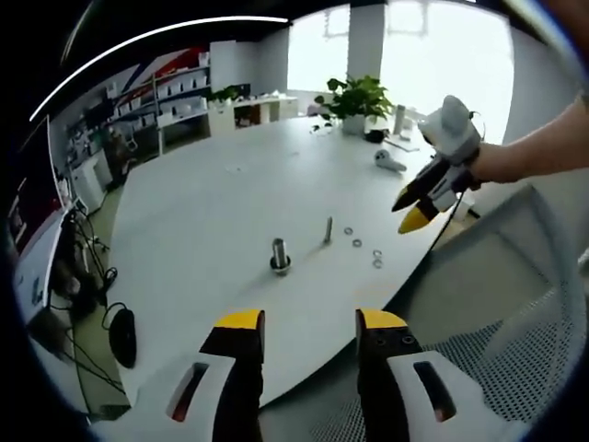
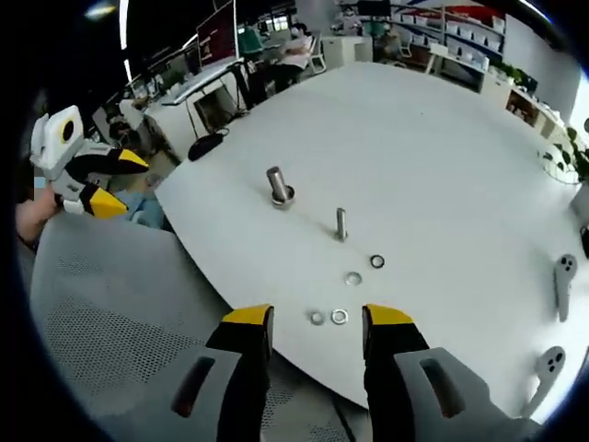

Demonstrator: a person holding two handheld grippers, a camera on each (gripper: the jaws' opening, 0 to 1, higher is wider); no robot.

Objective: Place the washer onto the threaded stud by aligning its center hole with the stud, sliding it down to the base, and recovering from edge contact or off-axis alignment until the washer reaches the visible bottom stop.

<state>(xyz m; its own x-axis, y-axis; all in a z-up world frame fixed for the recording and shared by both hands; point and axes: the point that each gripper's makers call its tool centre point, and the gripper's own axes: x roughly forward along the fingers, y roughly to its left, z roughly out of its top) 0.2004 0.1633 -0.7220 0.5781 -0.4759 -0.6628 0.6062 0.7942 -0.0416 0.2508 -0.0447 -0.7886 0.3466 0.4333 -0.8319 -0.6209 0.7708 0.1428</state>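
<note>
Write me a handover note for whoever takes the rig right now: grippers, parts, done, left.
Left gripper: open, empty, held back over the near edge of the white oval table.
Right gripper: open, empty, at the table edge just short of the loose washers.
Slim upright threaded metal stud: bare, no washer on it.
Thicker metal bolt standing in a nut: off to one side.
Four small metal washers lie loose; nearest silver one.
Done: nothing yet. Left: pick a washer, align, slide to base.

Slim grey threaded metal stud upright at frame centre, bare; small silver and dark ring washers scattered flat below it, near table edge, none on stud
</note>
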